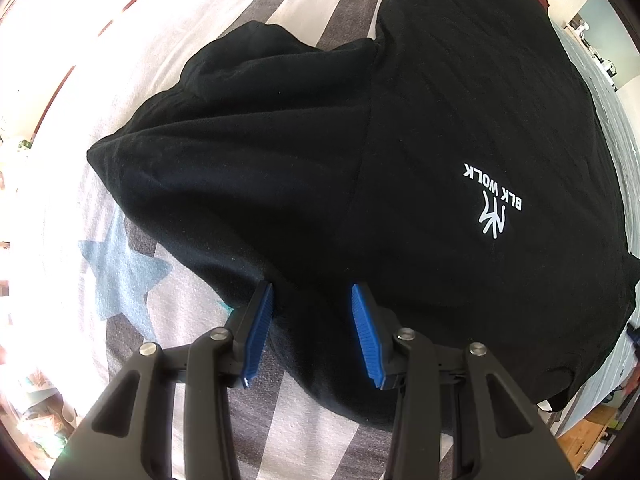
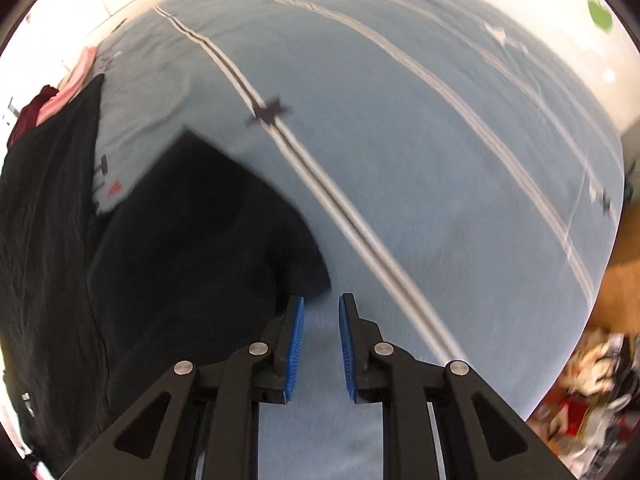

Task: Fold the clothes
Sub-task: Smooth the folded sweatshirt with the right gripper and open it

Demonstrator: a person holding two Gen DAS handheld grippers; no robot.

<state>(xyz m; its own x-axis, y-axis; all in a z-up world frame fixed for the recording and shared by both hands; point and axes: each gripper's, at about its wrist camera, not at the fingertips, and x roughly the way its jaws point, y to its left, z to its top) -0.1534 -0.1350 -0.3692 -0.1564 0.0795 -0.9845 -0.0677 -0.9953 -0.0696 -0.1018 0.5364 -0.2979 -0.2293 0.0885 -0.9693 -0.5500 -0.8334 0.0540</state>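
1. At the far left, the bedspread (image 1: 168,92) shows broad grey and white stripes with a pale blue star printed on it, bright under the light.
2. The black T-shirt (image 1: 460,120) lies spread across that bedspread, a sleeve (image 1: 240,92) rumpled out to the left and white lettering reading "BLK WOLK" with a small logo on its chest, upside down from this side.
3. The left gripper (image 1: 312,300) points down at the shirt's near edge. Its blue pads (image 1: 366,336) stand partly apart with black cloth showing in the gap, but the pads do not press it.
4. Further right, in the right wrist view, the same shirt's other sleeve (image 2: 224,216) fans out over a light blue sheet (image 2: 440,184) crossed by thin dark and white lines. The picture is blurred.
5. The right gripper (image 2: 321,312) hangs just past that sleeve's corner. Its jaws are narrow, only a slim gap between the pads (image 2: 295,340), and nothing but blue sheet shows between them.
6. Pink and dark red garments (image 2: 60,96) lie bunched beyond the shirt's far end.
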